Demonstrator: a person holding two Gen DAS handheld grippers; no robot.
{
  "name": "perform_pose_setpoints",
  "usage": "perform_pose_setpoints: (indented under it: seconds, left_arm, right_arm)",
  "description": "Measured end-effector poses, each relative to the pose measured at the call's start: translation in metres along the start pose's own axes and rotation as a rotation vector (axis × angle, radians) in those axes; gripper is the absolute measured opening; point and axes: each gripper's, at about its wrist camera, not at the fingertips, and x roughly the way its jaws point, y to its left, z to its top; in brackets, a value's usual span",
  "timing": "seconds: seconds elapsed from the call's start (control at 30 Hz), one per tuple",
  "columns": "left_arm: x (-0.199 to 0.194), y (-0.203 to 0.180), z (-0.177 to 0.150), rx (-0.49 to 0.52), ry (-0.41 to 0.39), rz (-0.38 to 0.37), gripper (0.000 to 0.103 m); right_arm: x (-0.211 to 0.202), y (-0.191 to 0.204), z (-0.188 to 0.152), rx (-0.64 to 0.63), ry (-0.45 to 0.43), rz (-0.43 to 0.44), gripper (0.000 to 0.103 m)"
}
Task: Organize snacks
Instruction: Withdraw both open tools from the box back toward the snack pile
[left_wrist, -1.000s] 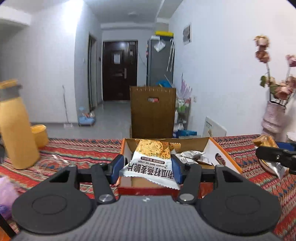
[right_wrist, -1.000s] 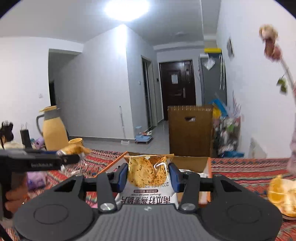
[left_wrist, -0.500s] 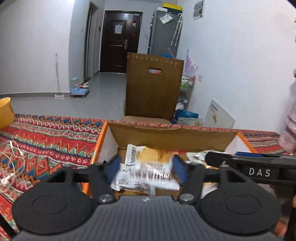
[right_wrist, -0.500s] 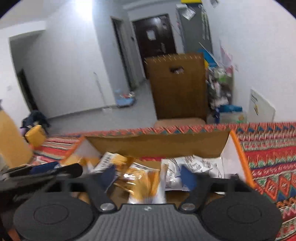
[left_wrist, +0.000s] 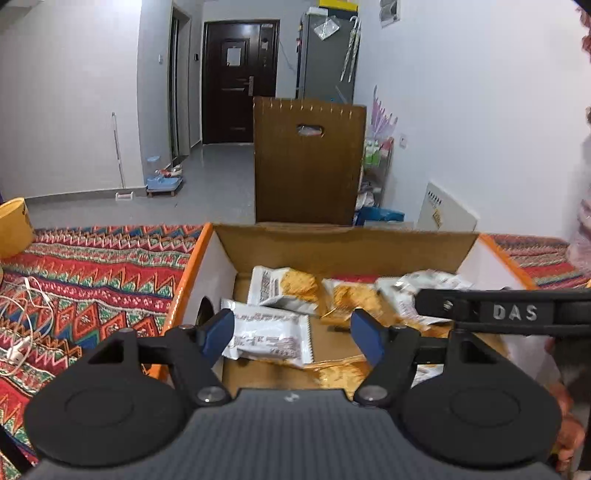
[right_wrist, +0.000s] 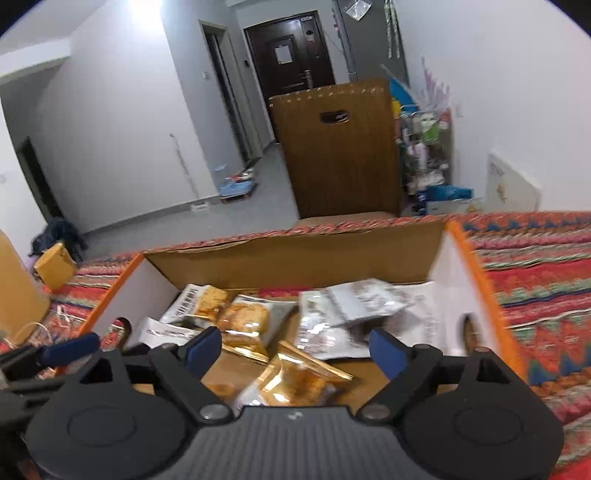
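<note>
Now both tools, the left tool (left_wrist: 291, 334) and right tool (right_wrist: 295, 349), hover with jaws apart and empty over the open cardboard box (left_wrist: 347, 245), where the snack packets (right_wrist: 251, 325) lie loose, apparently just dropped in.

The box (left_wrist: 347, 251) is matt brown cardboard inside, with smooth white side walls and orange edges, and stands on a woven, rough-looking patterned cloth (left_wrist: 103, 266). The snack packets (left_wrist: 269, 336) in it are glossy crinkled foil and plastic film, silver-white and gold. The left gripper (left_wrist: 291, 334) is matt black plastic with smooth blue pads (left_wrist: 218, 332) and a ribbed grey body.
</note>
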Motion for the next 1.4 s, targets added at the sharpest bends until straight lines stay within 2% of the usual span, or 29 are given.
perform_pose_setpoints:
  seconds: [0.1,0.2,0.33,0.4,0.53,0.63,0.7,0.77,0.93,1.07,1.3,1.4]
  left_arm:
    - [-0.032,-0.002,0.006,-0.021,-0.03,-0.021,0.072]
    - [-0.073,-0.006,0.012,0.003,-0.046,-0.036,0.072]
    - [-0.148,-0.012,0.005,0.056,-0.146,-0.079,0.08]
    - [-0.187,-0.013,-0.007,0.083,-0.192,-0.098,0.082]
    - [-0.254,-0.016,-0.036,0.107,-0.258,-0.091,0.083]
    - [-0.293,-0.014,-0.062,0.083,-0.291,-0.079,0.086]
    - [-0.313,-0.011,-0.082,0.049,-0.299,-0.073,0.087]
    - [-0.326,-0.009,-0.103,0.023,-0.295,-0.065,0.088]
    - [-0.343,-0.001,-0.145,-0.063,-0.244,-0.028,0.089]
    - [-0.347,0.004,-0.176,-0.098,-0.192,0.02,0.089]
    - [-0.348,-0.008,-0.213,-0.053,-0.112,0.036,0.09]
    - [-0.346,-0.015,-0.223,-0.049,-0.084,0.03,0.094]
  right_arm:
    - [-0.044,-0.006,0.004,-0.015,-0.051,0.0,0.087]
    - [-0.092,-0.01,0.006,-0.056,-0.103,-0.036,0.09]
    - [-0.155,-0.014,-0.006,-0.094,-0.148,-0.02,0.091]
    - [-0.189,-0.012,-0.017,-0.122,-0.18,-0.01,0.091]
    - [-0.25,-0.008,-0.047,-0.172,-0.246,0.014,0.093]
    - [-0.285,-0.005,-0.078,-0.203,-0.275,0.035,0.103]
    - [-0.303,-0.003,-0.103,-0.21,-0.294,0.032,0.103]
    - [-0.313,-0.004,-0.127,-0.211,-0.298,0.014,0.103]
    - [-0.323,-0.016,-0.185,-0.137,-0.245,-0.016,0.103]
    - [-0.327,-0.028,-0.222,-0.103,-0.195,-0.099,0.103]
    - [-0.351,-0.036,-0.262,-0.061,-0.205,-0.102,0.103]
    - [-0.353,-0.032,-0.267,-0.069,-0.206,-0.103,0.103]
